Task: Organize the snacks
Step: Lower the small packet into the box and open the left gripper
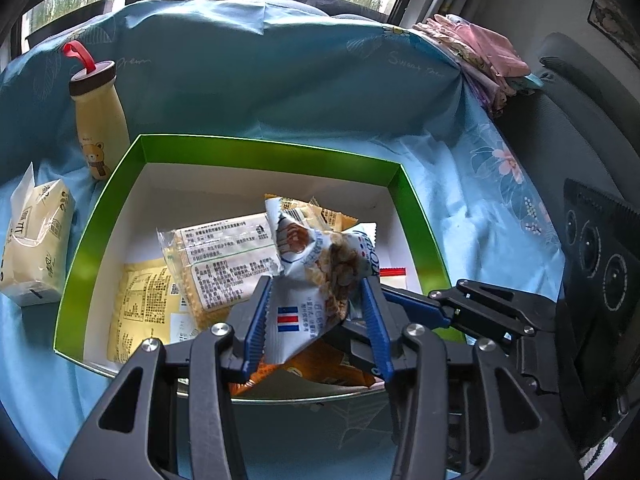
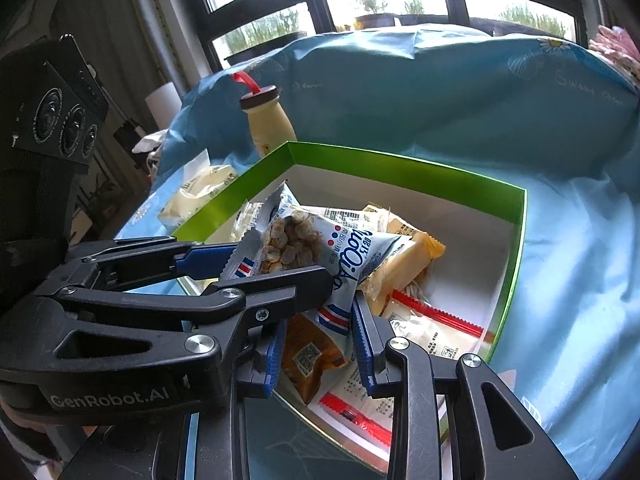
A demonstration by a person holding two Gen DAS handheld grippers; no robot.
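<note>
Several snack packs already lie in the green box — both the left gripper and the right gripper pinch one white packet above it, not yet dropped in.

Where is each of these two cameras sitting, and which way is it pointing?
Left wrist view: sits on the left hand-held gripper, looking along its blue fingers down into the green box; it holds the white snack packet.
Right wrist view: sits on the right hand-held gripper, facing the same box from its right side.
Shared: box, packet, yellow bottle, and each shows the other gripper.
</note>
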